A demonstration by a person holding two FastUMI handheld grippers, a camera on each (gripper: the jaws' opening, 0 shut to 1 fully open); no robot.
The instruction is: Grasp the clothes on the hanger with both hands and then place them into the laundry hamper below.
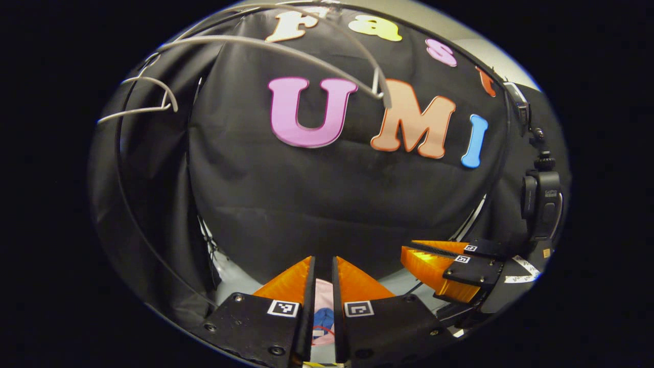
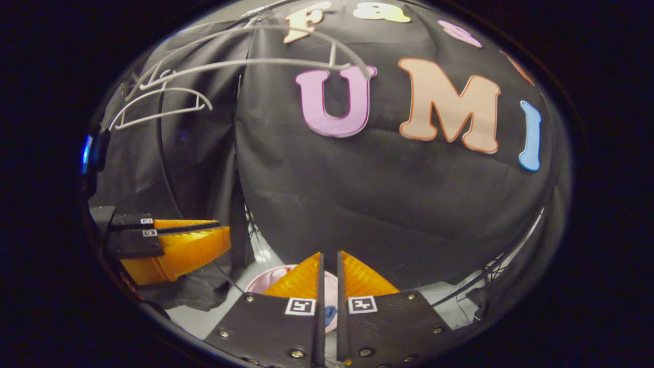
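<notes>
Both tools are held low in front of the black booth wall, side by side. In the left gripper view, the left tool [image 1: 323, 276] has its two fingers drawn nearly together, with only a narrow slit between them and nothing caught in it. Through that slit, below and just ahead of the fingertips, lies the pink garment [image 1: 322, 312] with a blue patch on it. The right tool [image 1: 439, 266] sits off to the right of the left one, also close to shut and holding nothing.

In the right gripper view, the right tool's fingers are likewise almost touching, empty, and the same pink garment [image 2: 265, 280] lies beneath and just beyond its tips, bunched in a rounded heap; I cannot tell the hamper's rim from here. The left tool [image 2: 204, 240] shows off to its left.

High above both tools, bare white hangers [image 1: 148, 99] hang up near the top left, with another long one [image 1: 286, 51] beside them.
</notes>
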